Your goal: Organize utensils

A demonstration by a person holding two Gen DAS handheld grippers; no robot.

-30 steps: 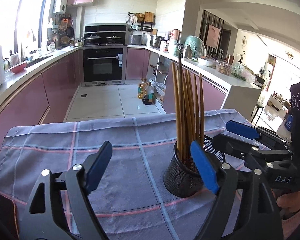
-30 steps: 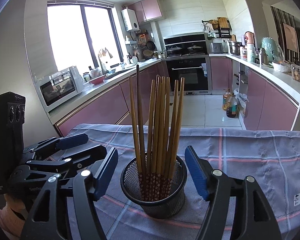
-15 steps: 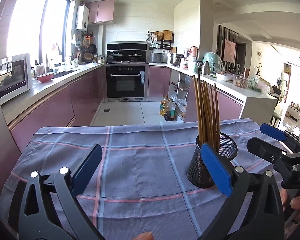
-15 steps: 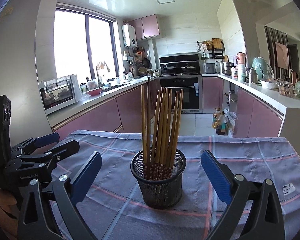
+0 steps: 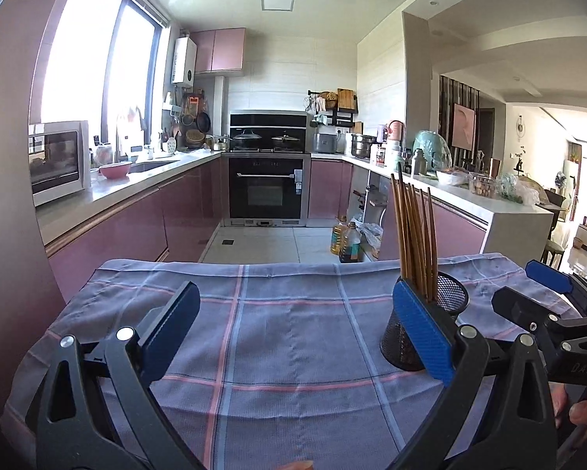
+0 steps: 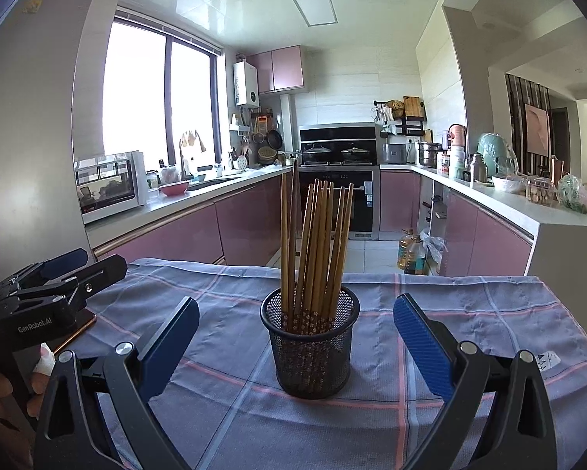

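On the tabletop (image 6: 470,293), which is covered by a blue checked cloth (image 5: 285,333), a black mesh cup (image 6: 311,348) is stood upright, and a bunch of brown chopsticks (image 6: 317,243) is held inside it, tips up and leaning a little. Nothing else that needs tidying can be seen on the cloth, so the job looks done or nearly done. The right gripper (image 6: 295,340) is kept just in front of the cup, with its blue fingers (image 6: 421,346) spread as wide as they go; they have just been opening, and nothing is held. The left gripper (image 5: 297,329) is kept off to the side of the cup, its fingers (image 5: 168,331) also just opened wide and empty. To do this step well, both grippers should be pulled back slowly and level, so the cup is not bumped and the chopsticks are not knocked over.
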